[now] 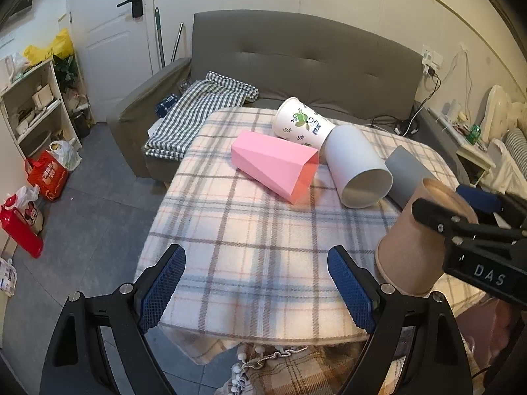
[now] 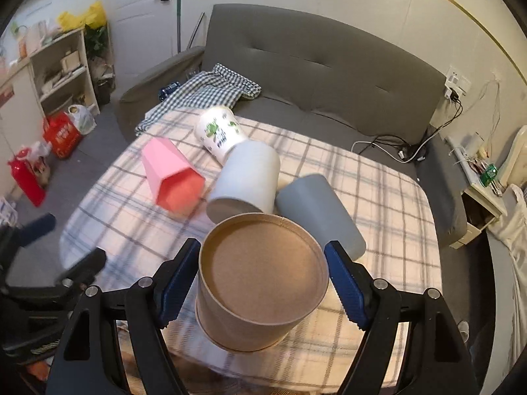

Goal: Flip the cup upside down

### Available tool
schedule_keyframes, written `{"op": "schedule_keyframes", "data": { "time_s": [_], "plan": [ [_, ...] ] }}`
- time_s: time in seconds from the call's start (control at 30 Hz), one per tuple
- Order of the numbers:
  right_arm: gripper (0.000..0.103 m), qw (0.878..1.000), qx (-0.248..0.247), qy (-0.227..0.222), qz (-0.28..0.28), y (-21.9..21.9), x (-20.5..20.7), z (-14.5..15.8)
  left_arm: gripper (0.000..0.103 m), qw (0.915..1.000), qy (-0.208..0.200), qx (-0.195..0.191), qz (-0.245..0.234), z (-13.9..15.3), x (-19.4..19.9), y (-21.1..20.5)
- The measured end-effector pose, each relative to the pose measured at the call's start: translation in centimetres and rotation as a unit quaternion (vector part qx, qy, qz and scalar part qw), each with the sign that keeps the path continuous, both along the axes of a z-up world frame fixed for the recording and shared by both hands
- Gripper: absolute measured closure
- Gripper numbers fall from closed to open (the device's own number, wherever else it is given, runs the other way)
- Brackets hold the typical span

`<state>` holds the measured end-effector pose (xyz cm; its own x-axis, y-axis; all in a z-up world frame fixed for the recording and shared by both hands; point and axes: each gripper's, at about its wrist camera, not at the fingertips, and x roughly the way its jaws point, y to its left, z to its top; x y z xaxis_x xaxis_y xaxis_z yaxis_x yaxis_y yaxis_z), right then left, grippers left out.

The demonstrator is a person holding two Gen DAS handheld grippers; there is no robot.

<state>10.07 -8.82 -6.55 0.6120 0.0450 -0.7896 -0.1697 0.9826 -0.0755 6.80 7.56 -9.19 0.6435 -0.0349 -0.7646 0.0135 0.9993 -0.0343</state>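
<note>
A brown paper cup (image 2: 260, 283) stands upside down, base up, at the near edge of the plaid-covered table (image 2: 378, 197). My right gripper (image 2: 262, 283) has a blue pad on each side of it; whether the pads still touch it I cannot tell. In the left wrist view the brown cup (image 1: 415, 247) sits at the right with the right gripper (image 1: 461, 210) around its top. My left gripper (image 1: 257, 283) is open and empty over the table's near left part. A pink faceted cup (image 1: 276, 168), a white cup (image 1: 355, 164), a leaf-printed cup (image 1: 299, 125) and a grey cup (image 2: 316, 210) lie on their sides.
A grey sofa (image 1: 296, 62) stands behind the table with a checked cloth (image 1: 197, 108) on its seat. A shelf (image 1: 36, 105) and red bags (image 1: 46, 174) are on the floor at the left. Cables and a bedside stand (image 2: 477, 191) are at the right.
</note>
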Motion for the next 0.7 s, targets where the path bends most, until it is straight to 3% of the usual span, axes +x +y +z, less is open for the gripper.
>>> {"op": "schedule_keyframes", "data": {
  "time_s": [0.13,0.5,0.6,0.7],
  "plan": [
    [0.026,1.000,0.000,0.011,-0.003,-0.8,-0.1,-1.4,0.012,1.0000,0.004,0.000,0.003,-0.2,0.0,0.0],
    [0.025,1.000,0.009,0.008,0.012,-0.9,-1.3,-1.6,0.012,1.0000,0.001,0.007,0.006,0.8,-0.9,-0.3],
    [0.013,1.000,0.021,-0.001,0.010,-1.2,-1.8,-0.6,0.012,0.9999,-0.005,0.011,0.005,1.7,-1.4,-0.5],
    [0.013,0.999,0.029,-0.020,0.011,-1.5,-2.6,1.0,0.012,0.9996,-0.019,0.019,0.006,3.3,-2.2,-1.1]
  ]
}}
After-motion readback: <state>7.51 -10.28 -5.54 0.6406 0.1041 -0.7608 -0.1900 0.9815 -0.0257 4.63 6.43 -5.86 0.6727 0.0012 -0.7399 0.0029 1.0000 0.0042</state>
